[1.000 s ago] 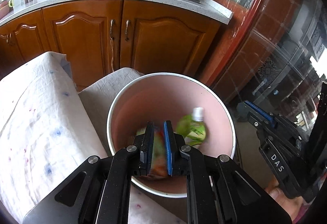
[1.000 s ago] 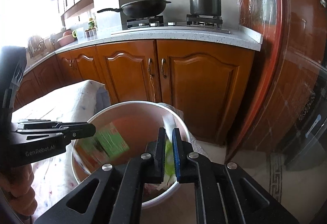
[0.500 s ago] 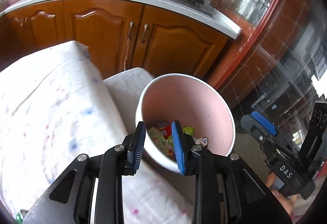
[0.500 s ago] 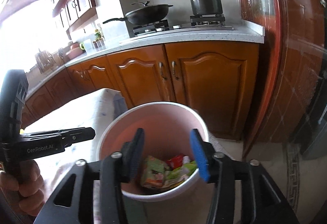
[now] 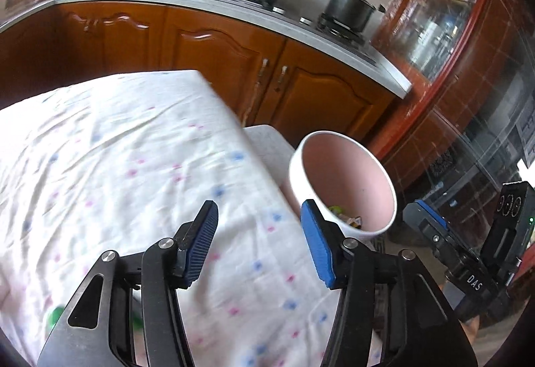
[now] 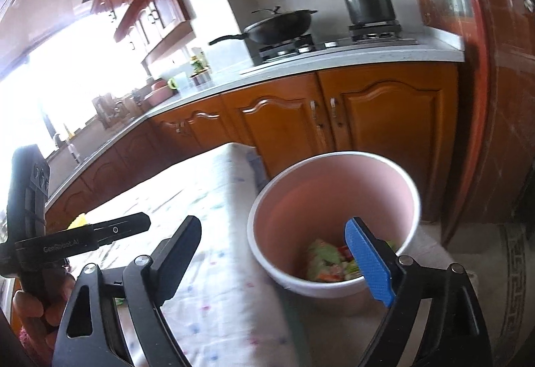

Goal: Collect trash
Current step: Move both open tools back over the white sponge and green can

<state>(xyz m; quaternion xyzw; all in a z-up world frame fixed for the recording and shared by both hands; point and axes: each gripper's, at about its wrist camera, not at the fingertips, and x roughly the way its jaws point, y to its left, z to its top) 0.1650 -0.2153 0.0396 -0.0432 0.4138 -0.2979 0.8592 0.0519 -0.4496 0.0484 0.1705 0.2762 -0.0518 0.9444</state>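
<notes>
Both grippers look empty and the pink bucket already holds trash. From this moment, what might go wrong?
1. The round pink plastic bucket stands right beside the edge of the cloth-covered table, so either gripper swinging across could knock it.
2. A blurred green item lies half hidden behind the open left gripper and could be missed.
3. The wrinkled cloth may snag the open right gripper.

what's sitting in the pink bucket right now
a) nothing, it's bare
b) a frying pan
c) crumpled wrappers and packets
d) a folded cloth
c: in the right wrist view the pink bucket has a heap of green, red and white wrappers at its bottom, and the left wrist view shows a bit of the same litter over its near rim.
</notes>
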